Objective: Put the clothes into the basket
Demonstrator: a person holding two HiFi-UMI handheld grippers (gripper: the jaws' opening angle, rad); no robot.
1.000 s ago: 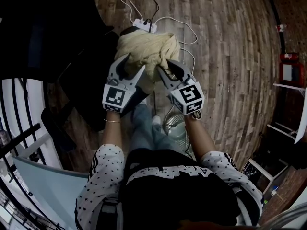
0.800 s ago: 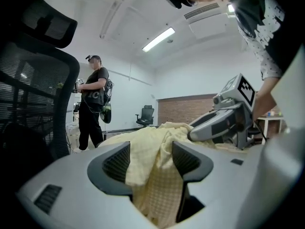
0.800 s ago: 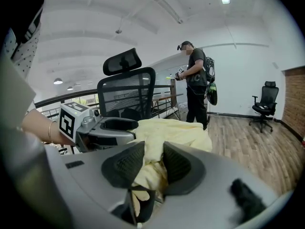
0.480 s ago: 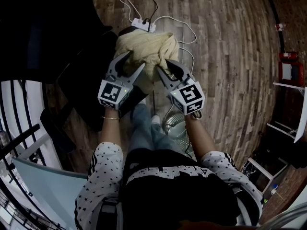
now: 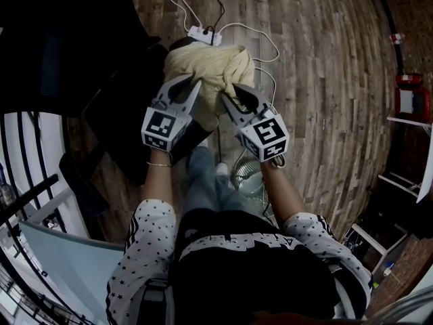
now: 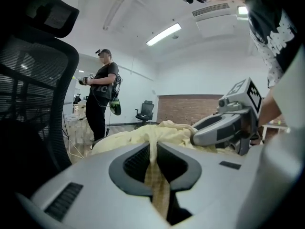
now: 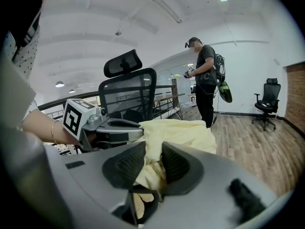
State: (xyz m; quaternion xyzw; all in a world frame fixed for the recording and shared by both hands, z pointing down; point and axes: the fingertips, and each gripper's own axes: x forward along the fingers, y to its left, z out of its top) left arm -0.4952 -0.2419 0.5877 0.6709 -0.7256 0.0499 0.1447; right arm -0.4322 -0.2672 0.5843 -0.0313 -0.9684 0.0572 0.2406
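A bundle of pale yellow cloth (image 5: 210, 66) hangs in front of me above the wooden floor (image 5: 325, 80). My left gripper (image 5: 194, 82) is at its left side, and its jaws are closing on a fold of the cloth (image 6: 167, 130) that runs down between the pads (image 6: 153, 144). At the bundle's right side my right gripper (image 5: 230, 91) has more of the cloth (image 7: 181, 130) bunched between its jaws (image 7: 153, 159), which are closing a little and pressing on it. No basket can be made out in any view.
A white power strip (image 5: 203, 34) with cables lies on the floor beyond the bundle. A black office chair (image 5: 101, 80) stands close on the left, a round fan grille (image 5: 247, 175) by my feet. Another person (image 7: 207, 78) stands further off.
The left gripper's jaws, wide open before, have closed onto a fold of the yellow cloth. The right gripper has stayed where it was on the cloth.
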